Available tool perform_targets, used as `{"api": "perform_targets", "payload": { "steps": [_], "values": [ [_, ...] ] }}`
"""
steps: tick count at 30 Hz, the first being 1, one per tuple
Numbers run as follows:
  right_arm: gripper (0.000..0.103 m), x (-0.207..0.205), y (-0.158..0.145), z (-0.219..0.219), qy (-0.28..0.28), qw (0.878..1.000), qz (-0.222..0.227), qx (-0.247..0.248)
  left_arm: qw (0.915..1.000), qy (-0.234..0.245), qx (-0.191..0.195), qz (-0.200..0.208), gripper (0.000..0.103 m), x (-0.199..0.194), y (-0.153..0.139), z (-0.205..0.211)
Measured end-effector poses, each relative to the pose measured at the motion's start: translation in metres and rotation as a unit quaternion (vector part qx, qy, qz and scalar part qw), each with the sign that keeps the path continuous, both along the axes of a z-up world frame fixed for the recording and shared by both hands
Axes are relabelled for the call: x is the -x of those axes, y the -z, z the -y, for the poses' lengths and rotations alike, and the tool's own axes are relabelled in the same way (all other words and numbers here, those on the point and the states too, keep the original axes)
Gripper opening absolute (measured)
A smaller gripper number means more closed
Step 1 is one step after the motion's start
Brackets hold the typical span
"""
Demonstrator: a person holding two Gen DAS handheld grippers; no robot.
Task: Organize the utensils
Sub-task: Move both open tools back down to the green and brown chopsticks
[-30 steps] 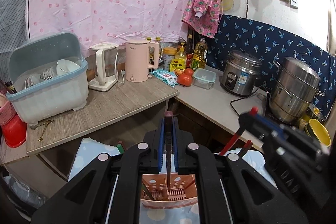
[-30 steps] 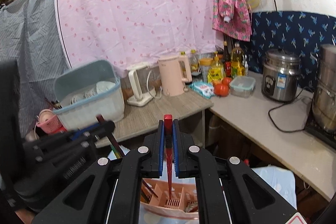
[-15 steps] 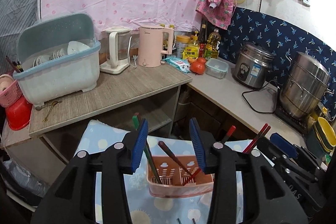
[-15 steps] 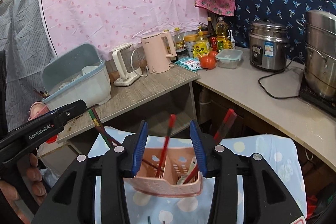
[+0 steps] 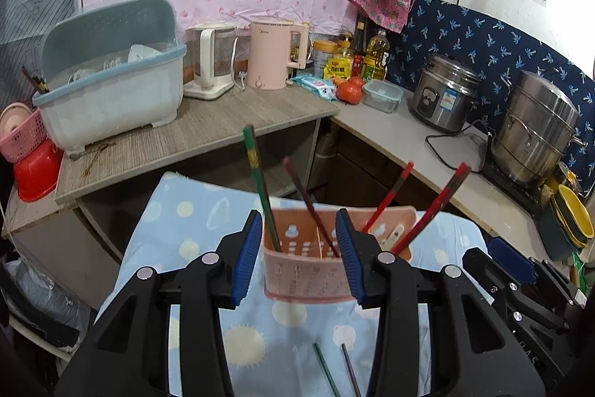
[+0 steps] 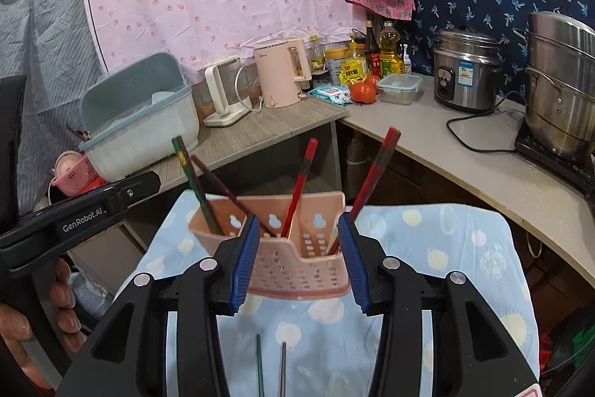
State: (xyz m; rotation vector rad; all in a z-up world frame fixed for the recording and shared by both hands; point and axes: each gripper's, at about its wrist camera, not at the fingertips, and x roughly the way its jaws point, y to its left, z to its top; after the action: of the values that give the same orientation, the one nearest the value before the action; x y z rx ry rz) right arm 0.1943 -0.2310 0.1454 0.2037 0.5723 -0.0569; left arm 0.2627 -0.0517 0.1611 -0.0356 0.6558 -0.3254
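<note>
A pink utensil holder (image 5: 306, 270) (image 6: 297, 263) stands on a blue patterned cloth (image 5: 193, 233) (image 6: 438, 240). A green chopstick (image 5: 256, 181) (image 6: 189, 177) and a dark red one (image 5: 303, 196) (image 6: 219, 183) lean in its left compartment. Two red chopsticks (image 5: 435, 199) (image 6: 301, 177) lean in its right compartment. A green chopstick (image 5: 325, 369) (image 6: 259, 363) and a dark chopstick (image 5: 349, 369) (image 6: 283, 365) lie on the cloth in front. My left gripper (image 5: 302, 250) is open and empty, just in front of the holder. My right gripper (image 6: 295, 255) is open and empty, also in front of it.
A wooden counter (image 5: 208, 136) behind holds a blue dish rack (image 5: 111, 88), a white kettle (image 5: 212, 62) and a pink kettle (image 5: 273, 53). A rice cooker (image 5: 442, 92) and a steel steamer pot (image 5: 535, 125) stand on the right counter. A pink basket (image 5: 18, 133) sits far left.
Both grippers opened and let go of a chopstick each into the holder, then drew back and up. The dark red and the red chopsticks now lean in the holder.
</note>
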Motion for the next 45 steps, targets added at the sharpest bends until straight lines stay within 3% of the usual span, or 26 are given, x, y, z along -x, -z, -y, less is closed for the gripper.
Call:
{"api": "perform_targets", "payload": {
  "steps": [11,26,33,45],
  "values": [
    [0.043,0.064,0.061,-0.017,-0.006,0.998,-0.069,0.003,0.9976,0.003,-0.016,-0.068,0.039,0.054,0.063,-0.014],
    [0.043,0.141,0.144,-0.048,-0.025,0.986,-0.162,0.001,0.9862,0.014,-0.046,-0.158,0.039,0.132,0.154,-0.018],
    [0.043,0.158,0.167,-0.064,-0.038,0.982,-0.186,0.009,0.9812,0.020,-0.059,-0.183,0.039,0.161,0.181,-0.021],
    [0.032,0.163,0.183,-0.067,-0.038,0.978,-0.205,0.023,0.9786,0.021,-0.069,-0.193,0.039,0.175,0.194,-0.021]
  ]
}}
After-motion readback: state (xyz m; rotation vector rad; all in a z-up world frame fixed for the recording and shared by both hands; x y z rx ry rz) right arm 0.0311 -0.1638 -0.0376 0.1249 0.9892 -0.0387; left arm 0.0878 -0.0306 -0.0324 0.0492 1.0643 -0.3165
